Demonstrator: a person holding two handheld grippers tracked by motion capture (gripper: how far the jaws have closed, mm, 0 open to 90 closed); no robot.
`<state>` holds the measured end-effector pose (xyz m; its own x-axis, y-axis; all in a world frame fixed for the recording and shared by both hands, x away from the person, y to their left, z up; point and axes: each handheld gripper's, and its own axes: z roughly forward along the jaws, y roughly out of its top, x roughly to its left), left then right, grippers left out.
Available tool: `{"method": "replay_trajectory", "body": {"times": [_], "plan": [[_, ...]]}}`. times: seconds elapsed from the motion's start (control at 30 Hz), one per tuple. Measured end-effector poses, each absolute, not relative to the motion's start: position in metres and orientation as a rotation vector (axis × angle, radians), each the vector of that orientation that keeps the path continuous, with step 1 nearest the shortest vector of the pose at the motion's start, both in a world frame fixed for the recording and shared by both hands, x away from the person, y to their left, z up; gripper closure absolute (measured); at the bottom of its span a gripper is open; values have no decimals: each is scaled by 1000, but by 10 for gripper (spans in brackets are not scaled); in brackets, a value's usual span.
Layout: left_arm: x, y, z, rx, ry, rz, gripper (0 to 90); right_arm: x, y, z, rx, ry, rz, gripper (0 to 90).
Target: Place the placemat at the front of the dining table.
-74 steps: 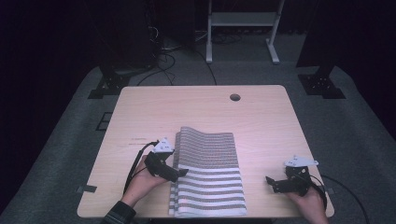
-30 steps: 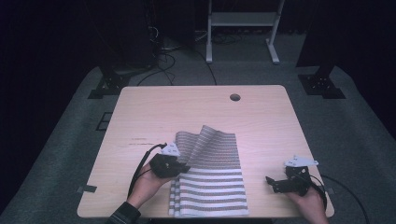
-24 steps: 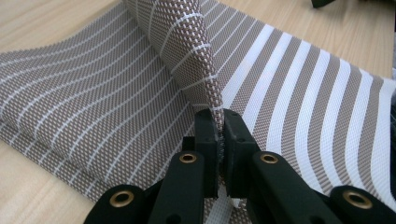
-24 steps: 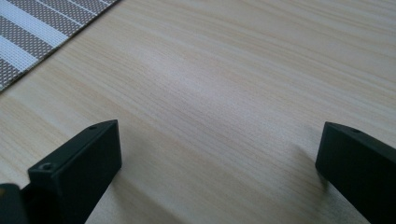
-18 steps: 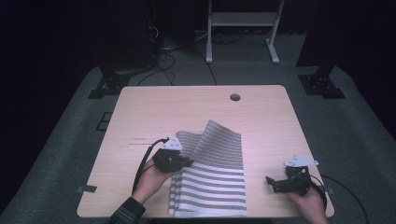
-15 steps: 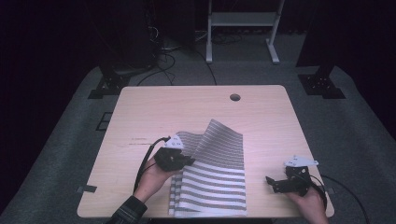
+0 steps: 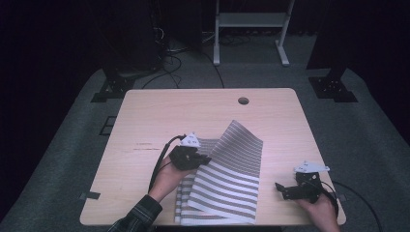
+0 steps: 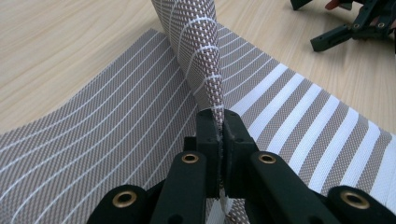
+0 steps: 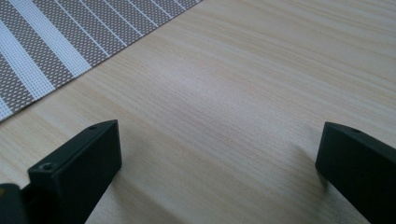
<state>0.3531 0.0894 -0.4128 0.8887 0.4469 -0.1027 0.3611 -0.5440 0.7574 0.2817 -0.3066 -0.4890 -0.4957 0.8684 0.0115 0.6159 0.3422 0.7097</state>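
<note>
The striped placemat (image 7: 227, 186) lies near the front edge of the wooden table (image 7: 159, 116), a little right of centre, its left part lifted and folded over toward the right so that one corner points to the far side. The left gripper (image 8: 219, 122) has its jaws pinched tight on the raised edge of the mat. The right gripper (image 7: 285, 189) rests on the table to the mat's right, apart from it, jaws spread wide and holding nothing.

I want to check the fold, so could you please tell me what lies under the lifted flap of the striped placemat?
Under the lifted flap lies the placemat's lower layer, flat on the wooden table. The mat hides the table beneath it.
</note>
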Motion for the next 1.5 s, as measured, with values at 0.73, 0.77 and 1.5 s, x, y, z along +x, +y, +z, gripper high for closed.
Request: {"method": "replay_trajectory", "body": {"times": [0.73, 0.77, 1.5], "plan": [[376, 50, -408, 2195, 550, 133, 879, 282, -307, -489, 1309, 2242, 942, 0], [377, 48, -409, 2195, 549, 131, 879, 282, -307, -489, 1311, 2242, 942, 0], [391, 14, -418, 2186, 540, 87, 877, 281, -307, -489, 1309, 2244, 943, 0]]}}
